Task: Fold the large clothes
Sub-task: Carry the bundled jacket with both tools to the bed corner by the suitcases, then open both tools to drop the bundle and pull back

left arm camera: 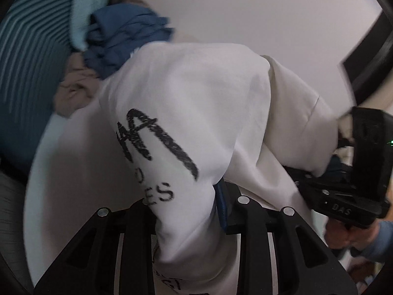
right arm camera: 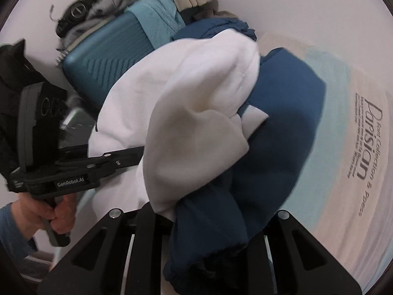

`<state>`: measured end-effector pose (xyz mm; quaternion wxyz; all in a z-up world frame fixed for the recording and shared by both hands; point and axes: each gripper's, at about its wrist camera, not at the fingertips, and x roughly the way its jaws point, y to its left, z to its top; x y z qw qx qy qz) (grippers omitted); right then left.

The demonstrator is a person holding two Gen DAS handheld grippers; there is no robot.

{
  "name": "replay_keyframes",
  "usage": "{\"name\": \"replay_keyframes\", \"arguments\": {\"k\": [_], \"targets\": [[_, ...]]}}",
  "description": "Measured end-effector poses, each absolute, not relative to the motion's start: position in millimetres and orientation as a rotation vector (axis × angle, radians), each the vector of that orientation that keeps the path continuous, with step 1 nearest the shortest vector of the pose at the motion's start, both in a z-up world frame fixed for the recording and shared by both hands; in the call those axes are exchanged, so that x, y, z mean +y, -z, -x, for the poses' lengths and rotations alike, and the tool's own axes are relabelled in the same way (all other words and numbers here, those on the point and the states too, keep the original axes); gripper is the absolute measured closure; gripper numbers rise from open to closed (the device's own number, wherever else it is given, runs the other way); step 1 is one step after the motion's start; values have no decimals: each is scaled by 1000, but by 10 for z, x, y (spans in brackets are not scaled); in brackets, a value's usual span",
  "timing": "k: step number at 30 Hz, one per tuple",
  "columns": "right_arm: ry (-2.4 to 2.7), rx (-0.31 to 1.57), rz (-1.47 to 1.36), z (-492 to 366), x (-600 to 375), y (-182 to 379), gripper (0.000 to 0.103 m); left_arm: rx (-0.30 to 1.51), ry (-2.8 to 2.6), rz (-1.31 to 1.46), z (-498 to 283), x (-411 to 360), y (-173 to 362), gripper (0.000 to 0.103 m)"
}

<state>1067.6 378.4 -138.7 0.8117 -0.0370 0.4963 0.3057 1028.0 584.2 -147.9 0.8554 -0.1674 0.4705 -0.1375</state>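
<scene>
Left wrist view: our left gripper (left arm camera: 196, 211) clamped on white shirt (left arm camera: 191, 103), cloth running away toward right gripper (left arm camera: 343, 186). Right gripper pinches shirt plus blue garment (right arm camera: 282, 132). Shirt hangs bunched between us, over bed (right arm camera: 343, 177); long axis gripper-to-gripper. We judge both equally near.

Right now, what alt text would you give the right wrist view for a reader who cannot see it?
A white garment and a dark blue garment hang bunched together from the right gripper, whose jaws are hidden by the cloth. At left, the left gripper reaches into the white fabric; a teal suitcase lies behind.
</scene>
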Motion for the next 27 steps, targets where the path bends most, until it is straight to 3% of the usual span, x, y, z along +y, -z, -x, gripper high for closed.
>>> {"name": "replay_keyframes", "arguments": {"k": [17, 22, 24, 27], "targets": [[-554, 1072, 213, -11100, 3940, 2197, 83, 906, -150, 241, -10212, 5734, 2060, 63], [-511, 1060, 205, -11103, 3889, 2121, 61, 931, -176, 237, -10251, 5743, 1997, 61], [-498, 1051, 194, -11095, 3851, 2036, 42, 941, -187, 245, -10230, 5737, 1921, 56], [-478, 1004, 150, -10997, 3718, 1813, 29, 944, -228, 218, -10129, 5675, 1760, 43]]}}
